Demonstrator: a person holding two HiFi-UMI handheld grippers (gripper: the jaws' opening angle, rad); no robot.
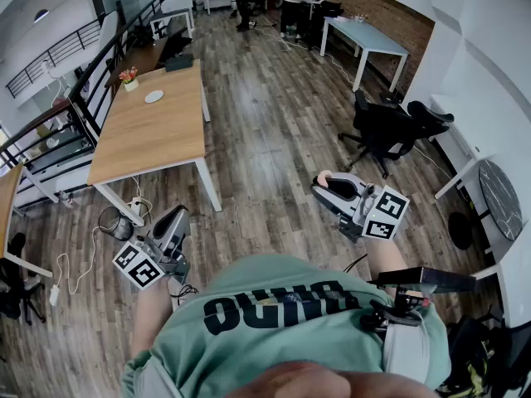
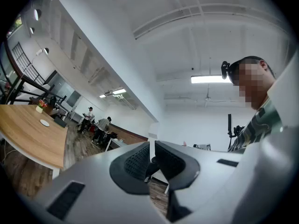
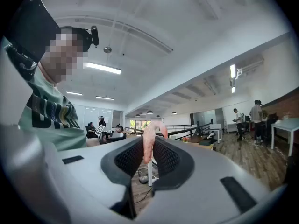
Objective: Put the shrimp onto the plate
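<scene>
Right gripper (image 1: 326, 182): held out in front of the person's right side, over the wooden floor (image 1: 274, 131). Its jaws are clamped on the shrimp, one pad pressing each flank.
Shrimp (image 3: 148, 143): pale pink, pinched upright between the right pads, with its curled end poking out above them. The lower part is hidden down in the dark pads. From the head view it is only a small pink nub at the gripper's tip.
Left gripper (image 2: 152, 161): low at the person's left. Its pads are drawn together to a thin slit and grip nothing.
Wooden table (image 1: 149, 139): ahead and to the left, well apart from both grippers.
Plate (image 1: 154, 96): a small white disc on the far part of the table. It is probably the plate, though too small to be sure. A little pot of flowers (image 1: 129, 79) stands near it.
Green shirt (image 1: 282, 305): fills the bottom of the head view and covers the arms and the rear of both grippers.
Black fixture (image 1: 415, 284): at the person's right side, partly behind the shirt. I can't tell what it is.
Office chairs (image 1: 386, 127): black, off to the right, near the wall.
</scene>
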